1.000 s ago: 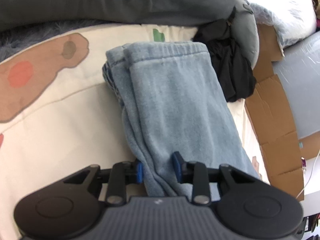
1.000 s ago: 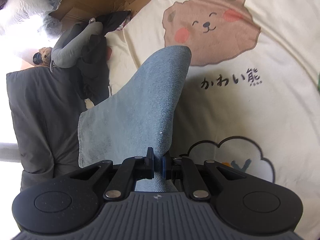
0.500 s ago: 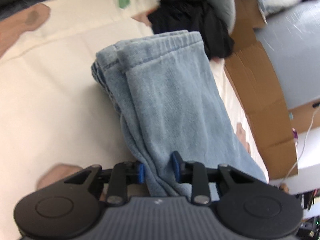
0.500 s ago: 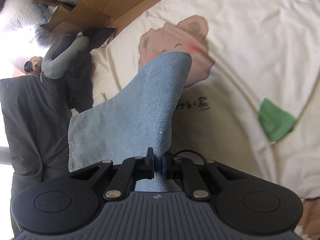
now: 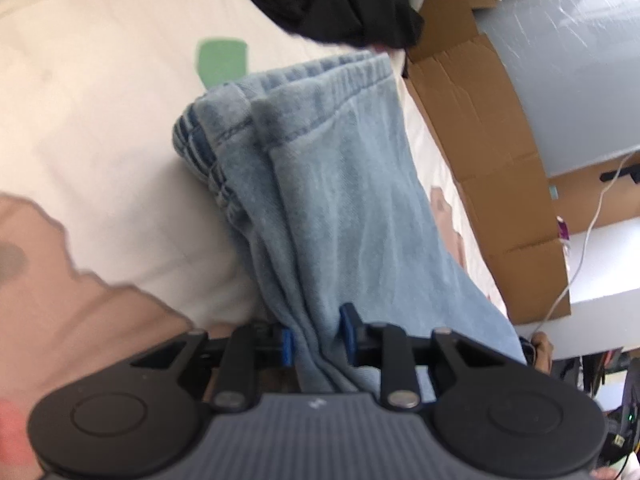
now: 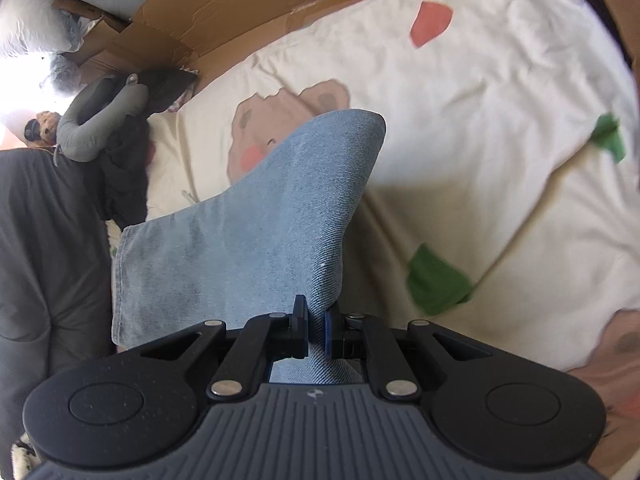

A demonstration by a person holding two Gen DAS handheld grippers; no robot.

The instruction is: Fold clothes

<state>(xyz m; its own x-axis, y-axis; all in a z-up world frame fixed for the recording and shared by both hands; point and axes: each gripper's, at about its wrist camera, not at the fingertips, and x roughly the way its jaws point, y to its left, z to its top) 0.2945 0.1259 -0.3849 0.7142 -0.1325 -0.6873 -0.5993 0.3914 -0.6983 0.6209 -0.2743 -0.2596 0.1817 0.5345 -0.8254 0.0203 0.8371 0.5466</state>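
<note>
A folded pair of light blue jeans (image 5: 332, 184) hangs lifted above the cream bedsheet (image 5: 100, 120), its elastic waistband at the far end. My left gripper (image 5: 316, 340) holds a thick bunch of the denim between its blue pads, and its jaws are closing tighter on it. In the right wrist view the same jeans (image 6: 256, 216) rise as a folded flap over the bear-print sheet (image 6: 480, 140). My right gripper (image 6: 316, 330) is shut on a thin edge of that denim.
A black garment (image 5: 336, 0) lies at the far edge of the bed beside flattened cardboard (image 5: 492, 168). A grey neck pillow (image 6: 100, 120) and a dark grey garment (image 6: 44, 240) sit at the left in the right wrist view. A white cable (image 5: 588, 240) runs at right.
Both grippers have carried the jeans sideways across the sheet: the bear print has slid away and the cardboard and black garment have come closer. The left jaws have narrowed slightly on the denim.
</note>
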